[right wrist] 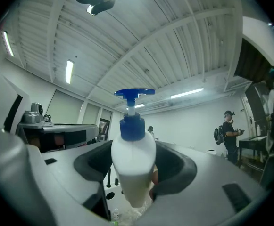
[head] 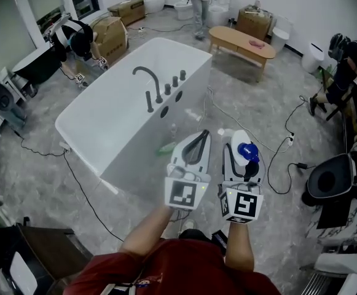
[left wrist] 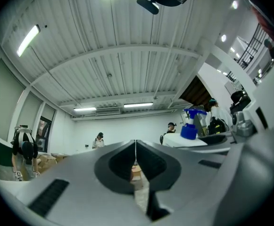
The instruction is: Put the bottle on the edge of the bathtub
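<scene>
Right tongs [head: 238, 141] are clamping a white bottle [right wrist: 133, 159] by its body, one pad on each side below the blue collar. Left tongs [left wrist: 136, 157] are clenched tight on nothing, pads meeting along a thin seam.

Bottle is riding upright in the grip, blue pump head [right wrist: 134, 94] on top. It is hanging in the air over the floor [head: 246, 91], close to the near end of the bathtub [head: 191, 49] but not yet above the rim.

Handling, as a judgement:
- Plastic shell is looking smooth and tapered, so it is probably slippery and inclined to slide down through the pads.
- Walls are likely giving a little under pressure; nothing fragile, though a drop would be noisy.
- White plastic is hiding the fill level, so weight is uncertain; probably light to middling, and top-heavy with the pump.
- Best hold is where it is now, on the wide part of the body. Pump head is a poor handle, since it may press down or twist.

Flat ledge beside the tap [head: 146, 78] is looking like the safest landing; base needs setting down square.
</scene>
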`<state>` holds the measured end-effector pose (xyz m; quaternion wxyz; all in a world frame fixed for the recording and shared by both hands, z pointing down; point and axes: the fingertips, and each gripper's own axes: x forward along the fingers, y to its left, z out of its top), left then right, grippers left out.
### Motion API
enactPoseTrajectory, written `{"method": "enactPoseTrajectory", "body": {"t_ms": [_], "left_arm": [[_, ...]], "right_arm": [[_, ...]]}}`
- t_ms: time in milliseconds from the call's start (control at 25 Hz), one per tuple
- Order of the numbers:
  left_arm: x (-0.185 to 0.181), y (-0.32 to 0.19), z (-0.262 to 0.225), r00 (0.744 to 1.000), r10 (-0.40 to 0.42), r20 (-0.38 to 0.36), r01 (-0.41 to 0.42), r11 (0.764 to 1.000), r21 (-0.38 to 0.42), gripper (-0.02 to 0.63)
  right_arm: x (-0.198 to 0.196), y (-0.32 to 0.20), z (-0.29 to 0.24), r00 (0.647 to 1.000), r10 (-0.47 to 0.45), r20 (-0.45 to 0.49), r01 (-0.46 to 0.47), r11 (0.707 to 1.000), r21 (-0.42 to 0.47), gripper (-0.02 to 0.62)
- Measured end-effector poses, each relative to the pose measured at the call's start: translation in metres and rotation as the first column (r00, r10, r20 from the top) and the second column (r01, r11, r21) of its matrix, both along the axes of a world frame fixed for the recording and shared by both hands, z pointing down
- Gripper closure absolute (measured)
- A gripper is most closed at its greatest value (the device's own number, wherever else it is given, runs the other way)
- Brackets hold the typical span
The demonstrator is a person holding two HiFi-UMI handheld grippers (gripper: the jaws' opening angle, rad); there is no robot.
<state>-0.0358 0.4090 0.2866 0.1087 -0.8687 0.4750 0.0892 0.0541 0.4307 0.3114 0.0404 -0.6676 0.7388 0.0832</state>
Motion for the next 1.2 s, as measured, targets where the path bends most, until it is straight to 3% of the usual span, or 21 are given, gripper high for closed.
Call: {"method": "enactPoseTrajectory", "body": {"t_ms": [240, 440, 960, 1200], "left_arm": [[0.032, -0.035, -0.002, 1.0, -0.01, -0.006, 0.01, 1.0, -0.002, 0.589], [0.047, -0.048, 0.001, 0.999, -0.012, 0.034, 0.011, 1.0, 0.016, 0.589], [0.061, -0.108, 0.025, 1.0, 0.008, 0.008, -0.008, 1.0, -0.023, 0.589], [0.054, -0.171, 0.034, 0.998, 0.012, 0.058, -0.012, 1.0, -0.004, 0.589]], "right_arm": [[0.029, -0.035, 0.003, 1.0, -0.026, -0.011, 0.026, 1.0, -0.013, 0.322], [0.046, -0.046, -0.001, 1.0, -0.023, 0.003, 0.023, 1.0, 0.0, 0.322], [0.056, -0.109, 0.023, 1.0, -0.007, 0.015, 0.007, 1.0, -0.014, 0.322], [0.047, -0.172, 0.029, 1.0, -0.017, -0.003, 0.017, 0.999, -0.037, 0.322]]}}
